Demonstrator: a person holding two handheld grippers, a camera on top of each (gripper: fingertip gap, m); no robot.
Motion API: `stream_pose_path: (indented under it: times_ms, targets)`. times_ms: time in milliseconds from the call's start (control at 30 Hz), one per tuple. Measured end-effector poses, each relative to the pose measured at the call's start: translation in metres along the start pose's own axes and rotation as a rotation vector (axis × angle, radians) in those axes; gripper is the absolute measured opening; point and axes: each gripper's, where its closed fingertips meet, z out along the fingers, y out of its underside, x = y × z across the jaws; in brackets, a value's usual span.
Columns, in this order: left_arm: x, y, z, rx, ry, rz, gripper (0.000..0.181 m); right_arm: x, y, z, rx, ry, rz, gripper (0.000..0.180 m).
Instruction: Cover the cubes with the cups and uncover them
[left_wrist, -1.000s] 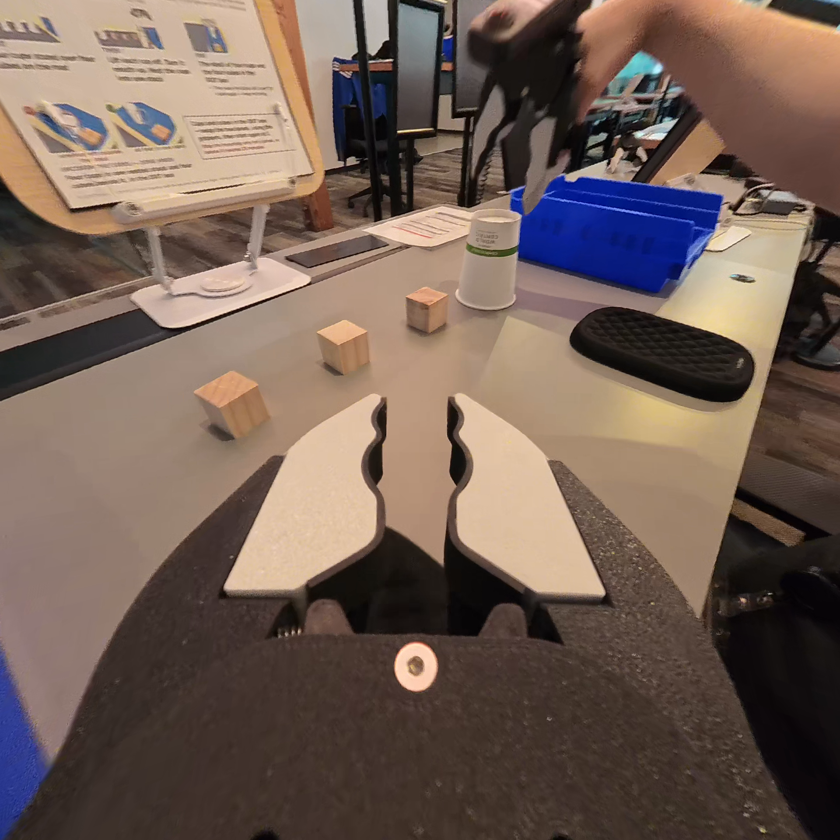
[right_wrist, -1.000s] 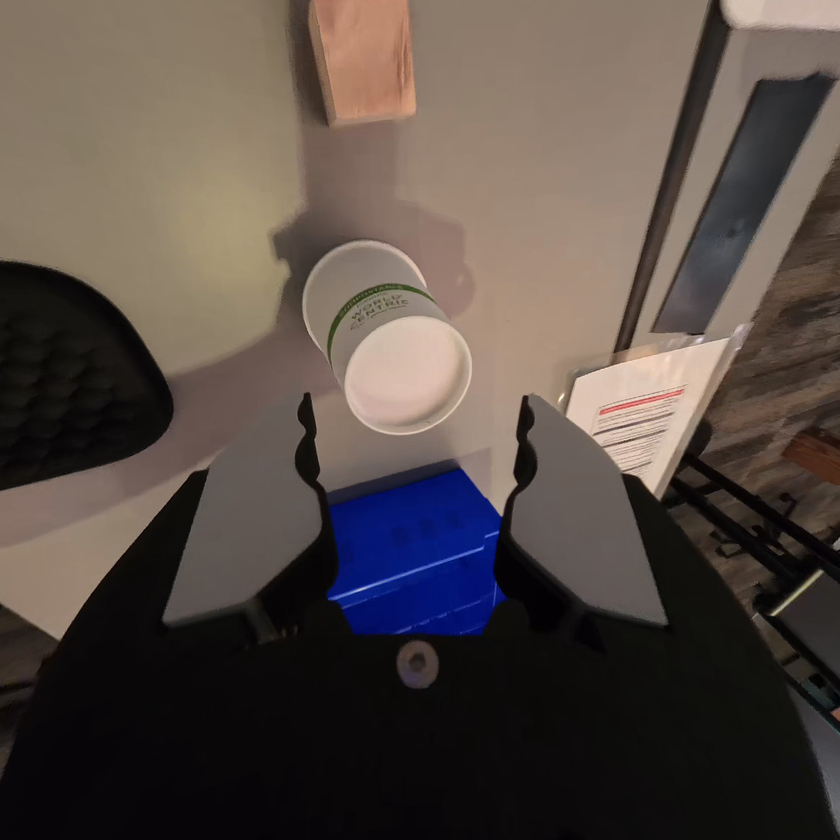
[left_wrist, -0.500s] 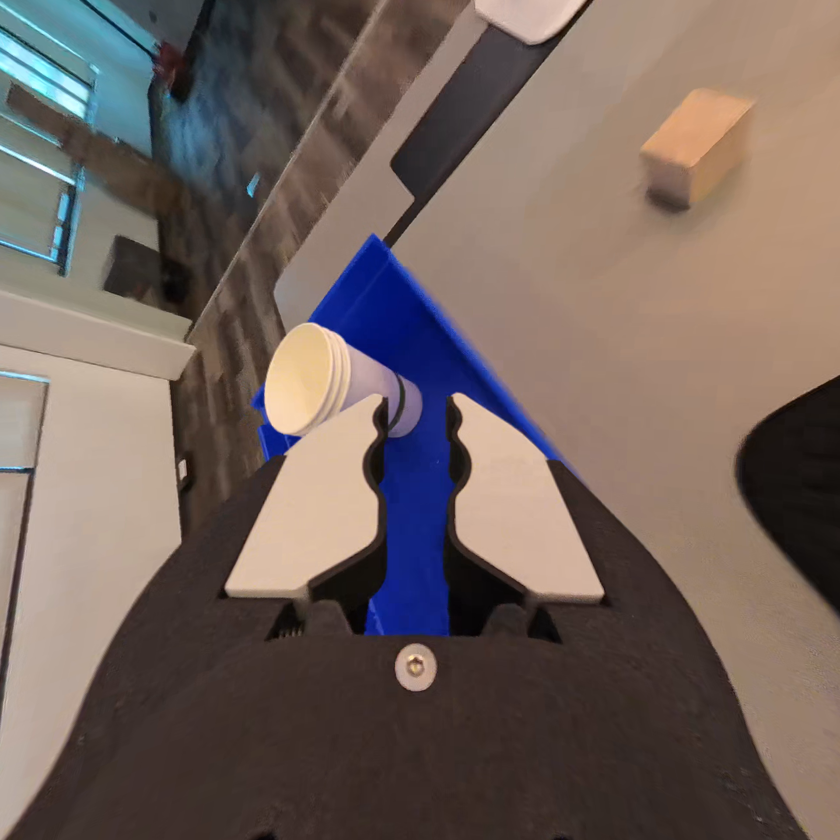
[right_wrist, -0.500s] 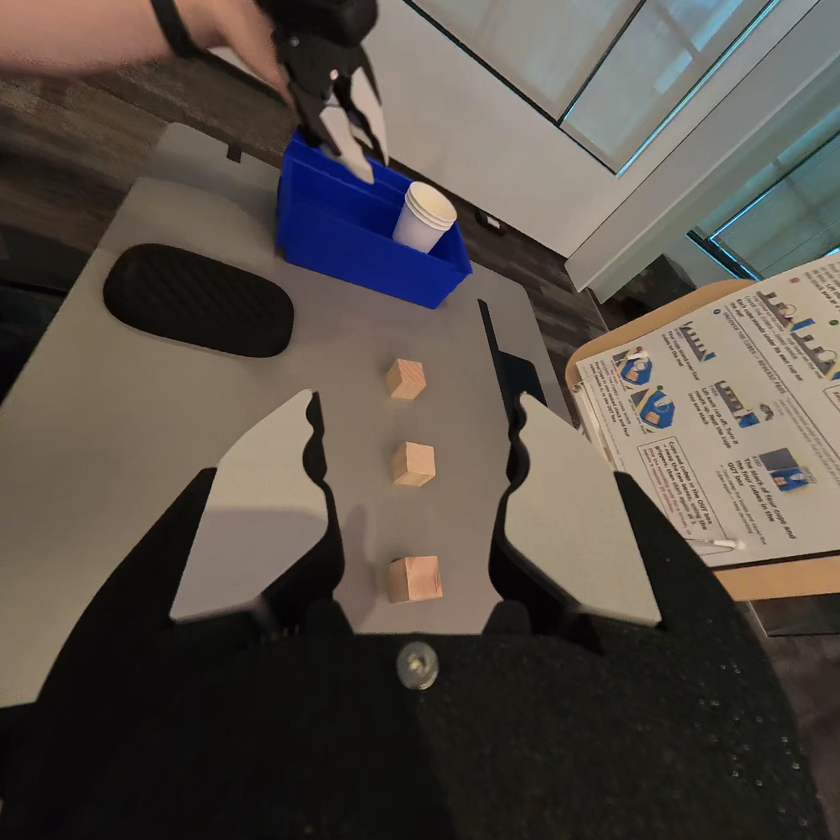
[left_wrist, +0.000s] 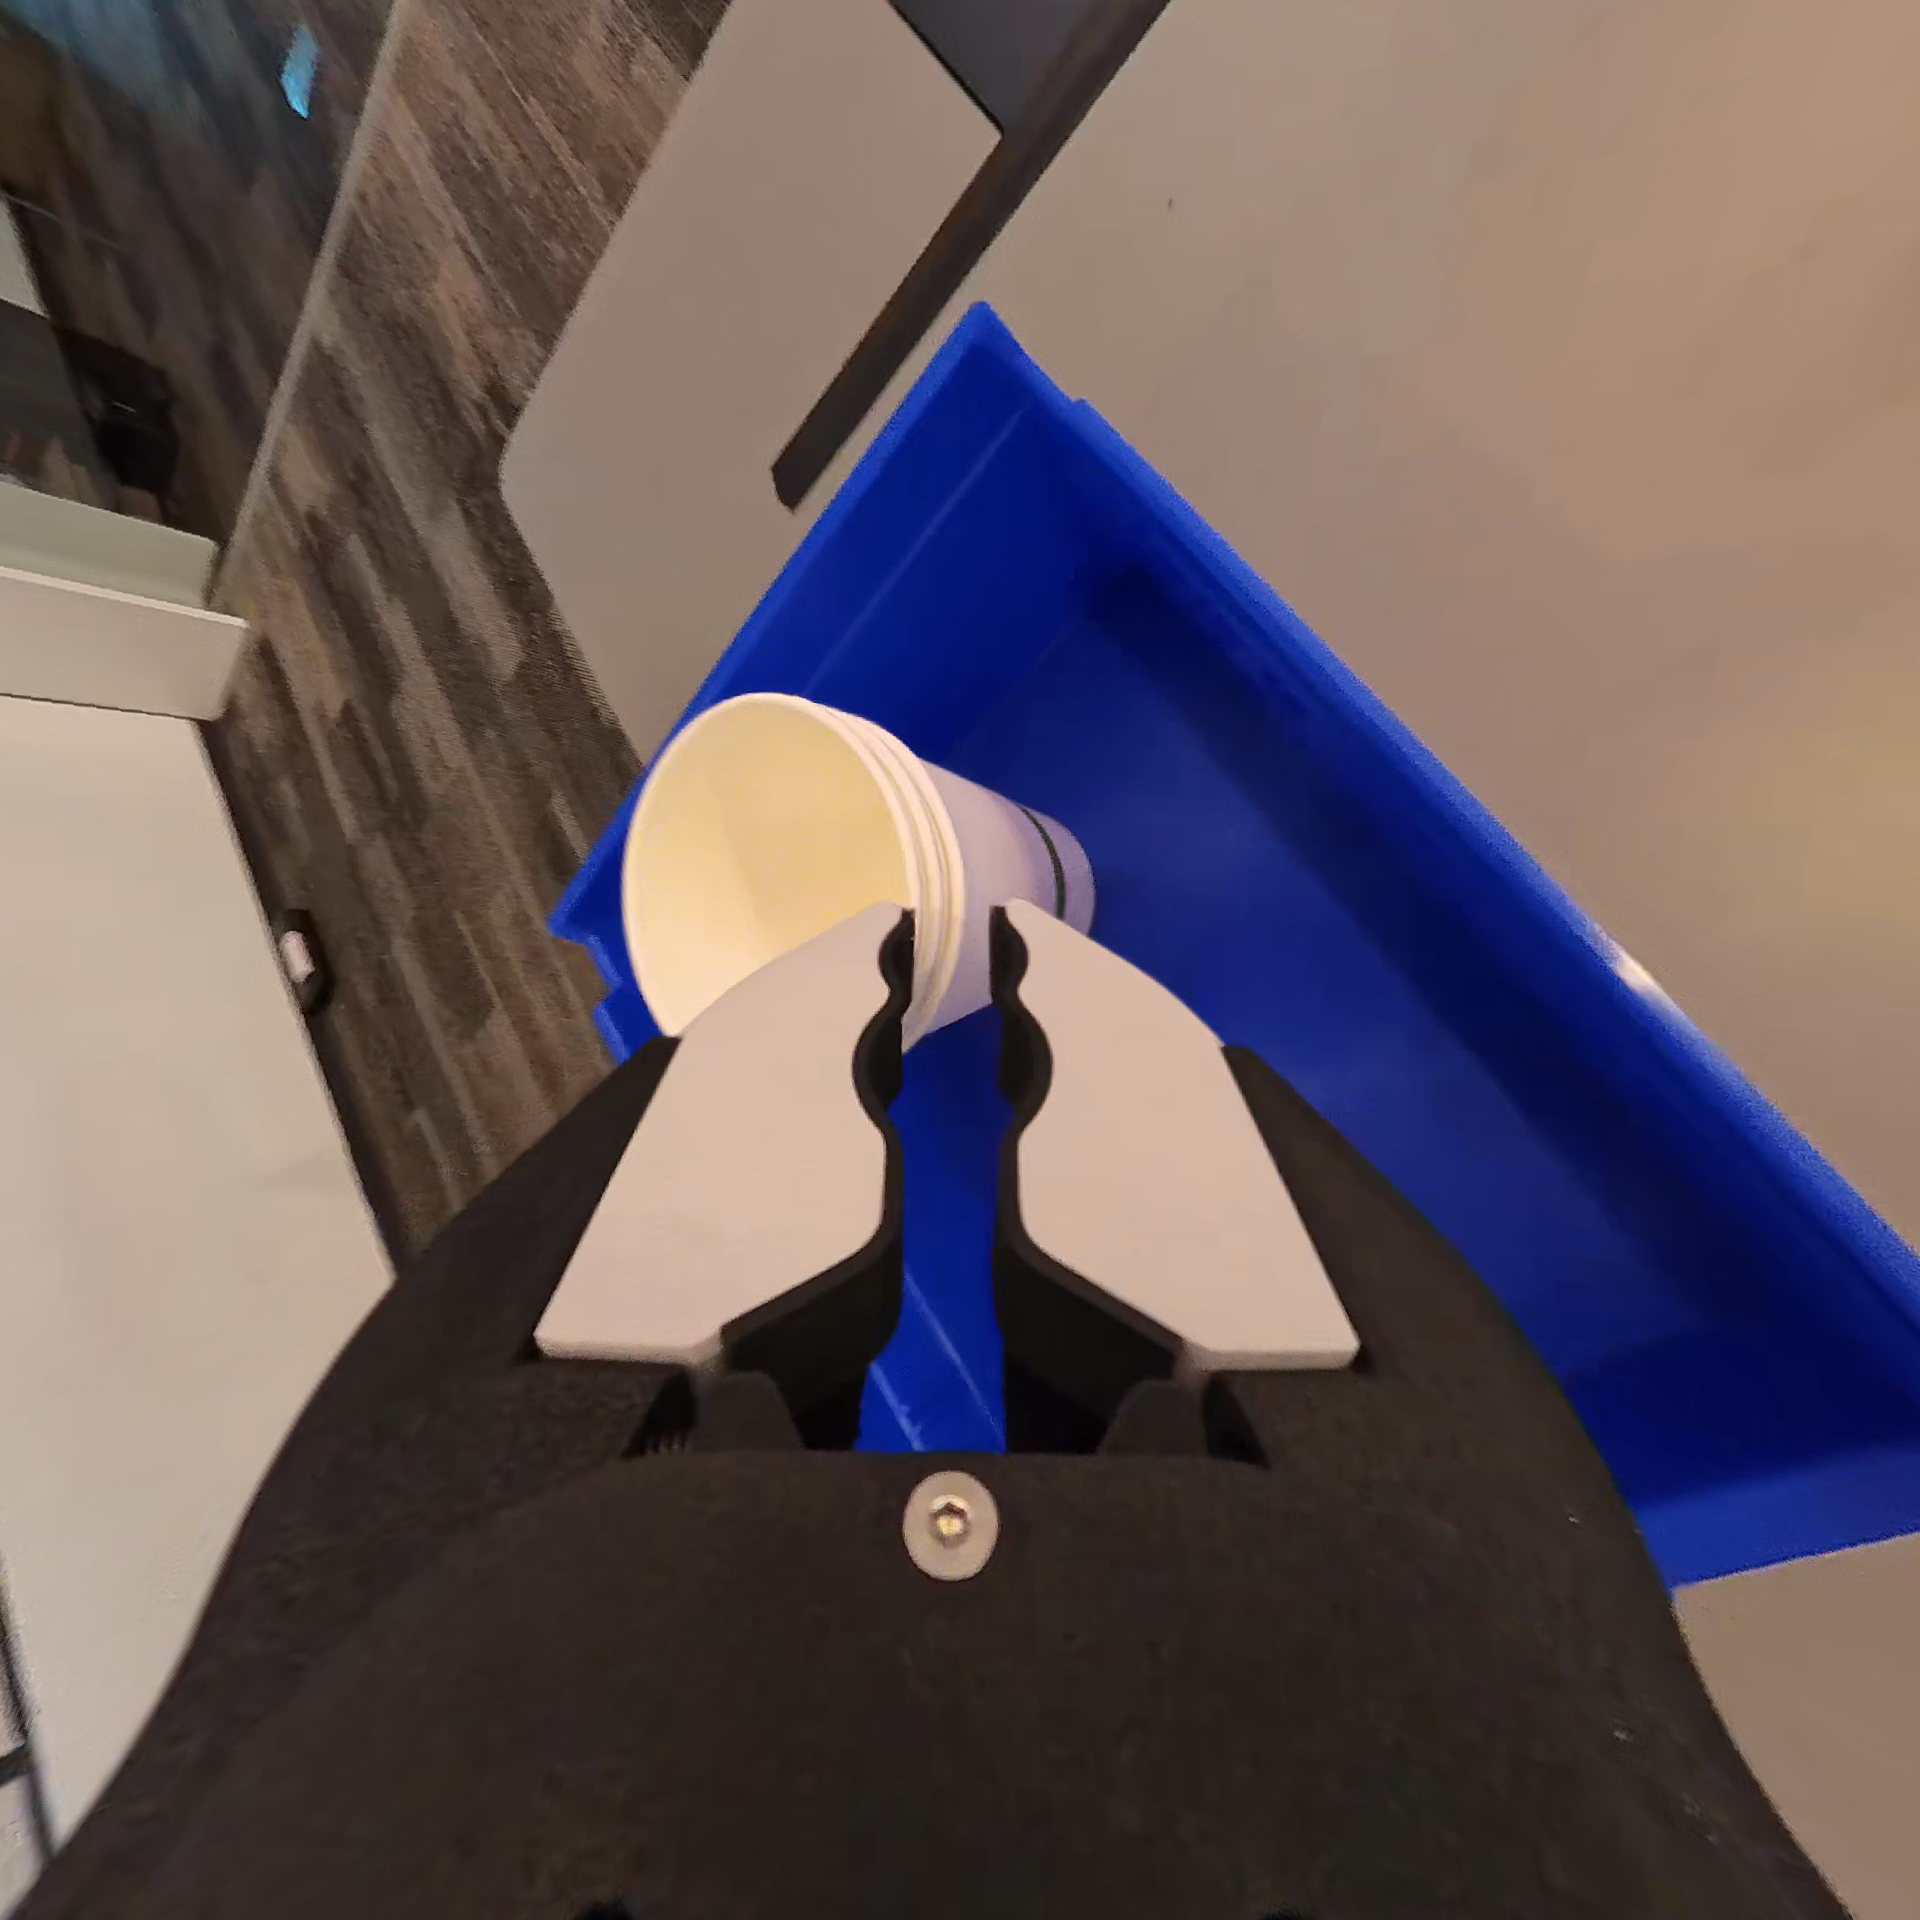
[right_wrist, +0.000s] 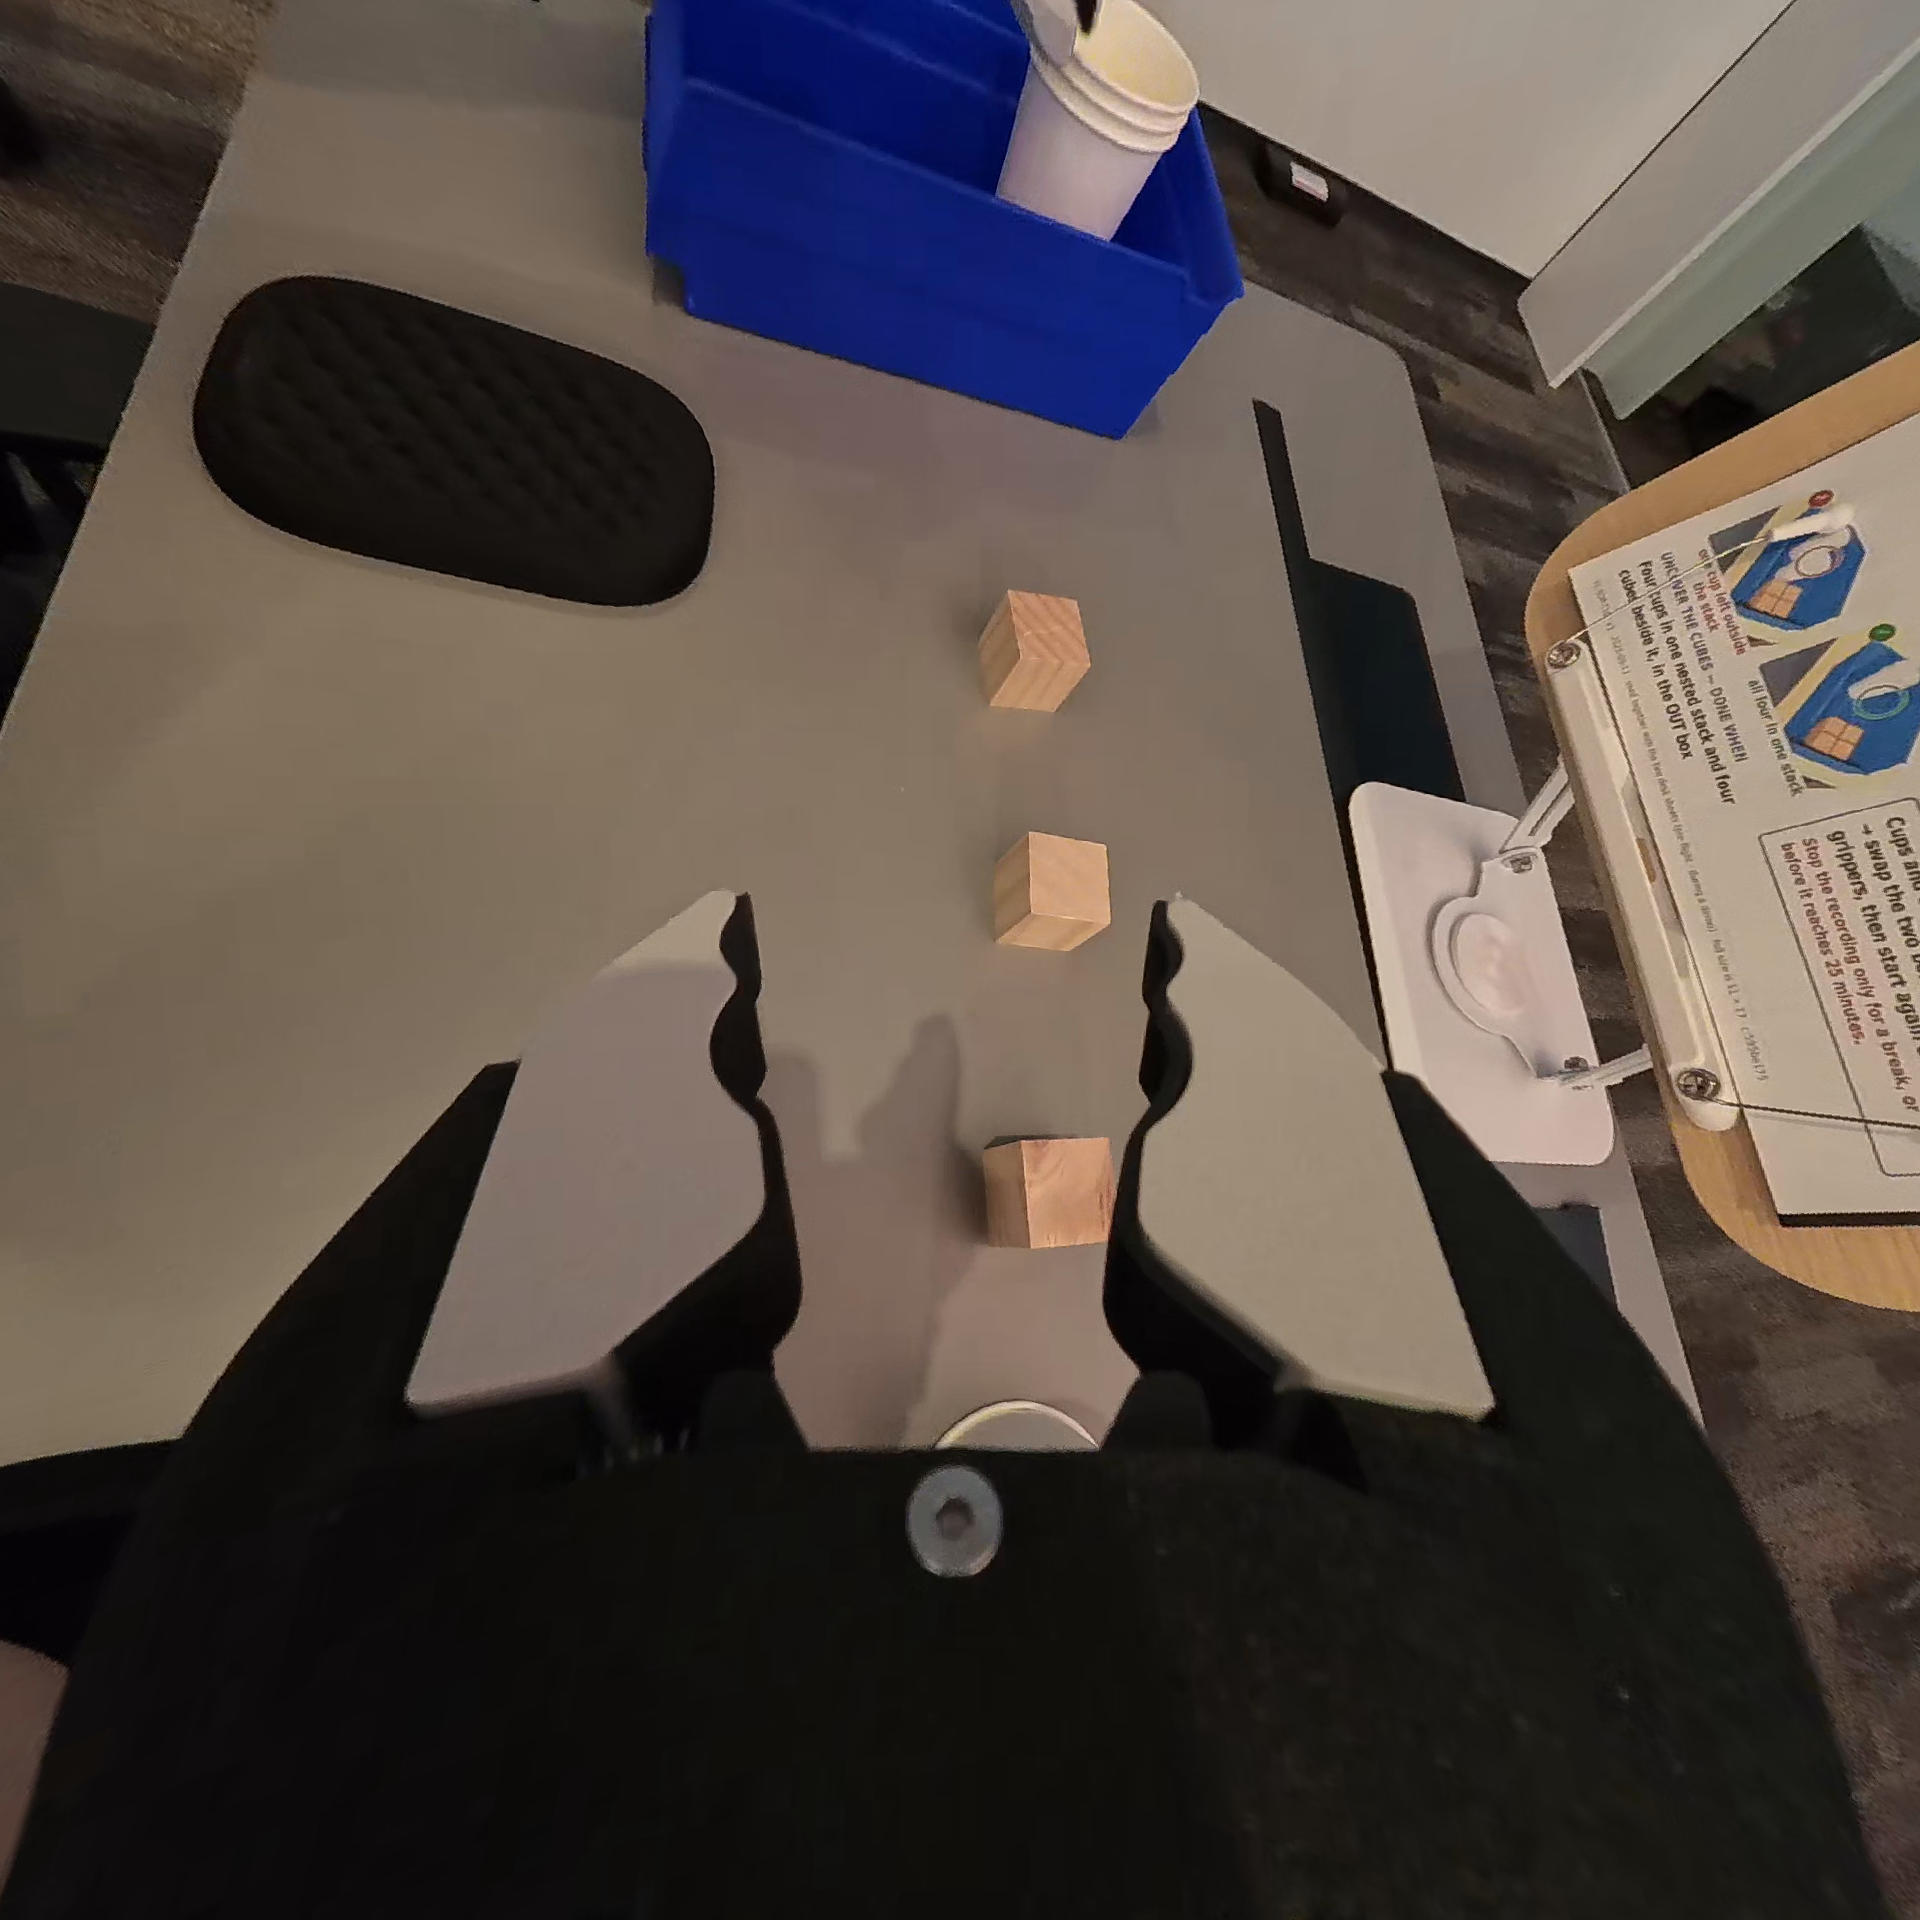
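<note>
A stack of white paper cups leans in the blue bin. My left gripper is narrowed onto the stack's rim, one finger inside the mouth and one outside. In the right wrist view the stack stands in the bin's right corner. Three wooden cubes lie in a row on the grey table. My right gripper is open and empty above the nearest cube. The white top of an upside-down cup shows just under its palm.
A black padded rest lies on the table's left side. A white stand base and an instruction board sit off the right edge. A dark slot runs along the table's right side.
My left gripper swung from the table to the bin, moved in on the cup stack and narrowed onto its rim. My right gripper left the upside-down cup, pulled back, and now faces the cube row.
</note>
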Motion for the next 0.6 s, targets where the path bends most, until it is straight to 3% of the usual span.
stream_pose_path:
  times_ms: [267,600]
  targets:
    - [-0.008,0.006,0.013,-0.003,0.078,-0.142,0.018,0.001,0.004,-0.002,-0.005,-0.001,0.008,0.068]
    - [-0.003,0.004,0.016,0.013,0.152,-0.18,0.005,0.003,0.01,0.002,-0.028,-0.014,0.015,0.063]
